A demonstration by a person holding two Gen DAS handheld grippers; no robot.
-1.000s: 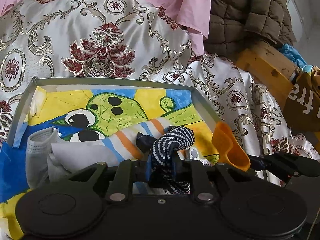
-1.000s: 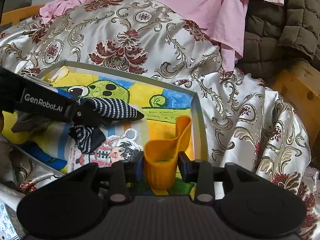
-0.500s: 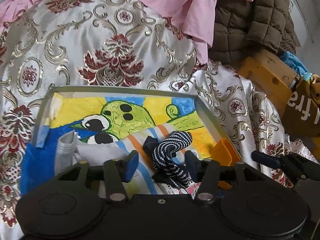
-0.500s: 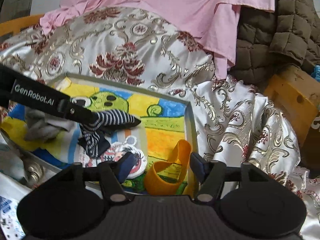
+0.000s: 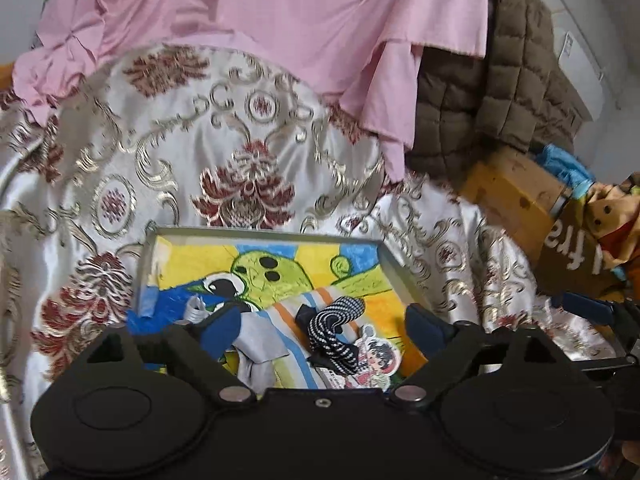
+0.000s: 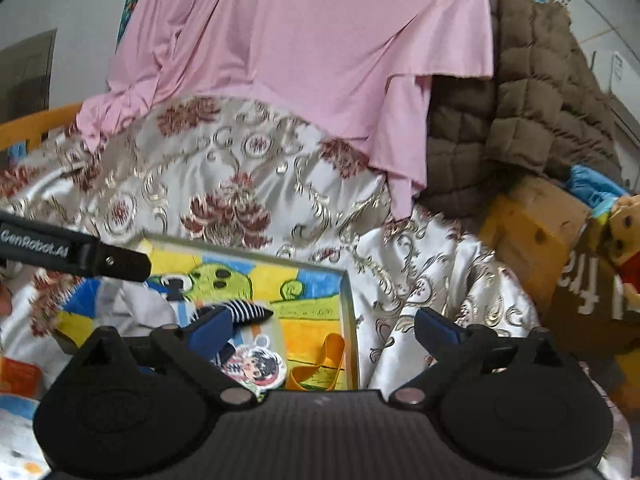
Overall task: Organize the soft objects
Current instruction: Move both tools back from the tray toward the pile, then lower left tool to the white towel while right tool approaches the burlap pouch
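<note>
Left wrist: left claw (image 5: 322, 326) opening, empty, striped sock (image 5: 334, 330) below it mid-tray (image 5: 264, 234); right claw (image 6: 322, 330) opening above orange sock (image 6: 320, 368) at tray's right edge

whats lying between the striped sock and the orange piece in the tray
A cartoon-character sticker lies there, on the tray's painted floor between the striped sock and the orange piece; the right wrist view shows it best.
</note>
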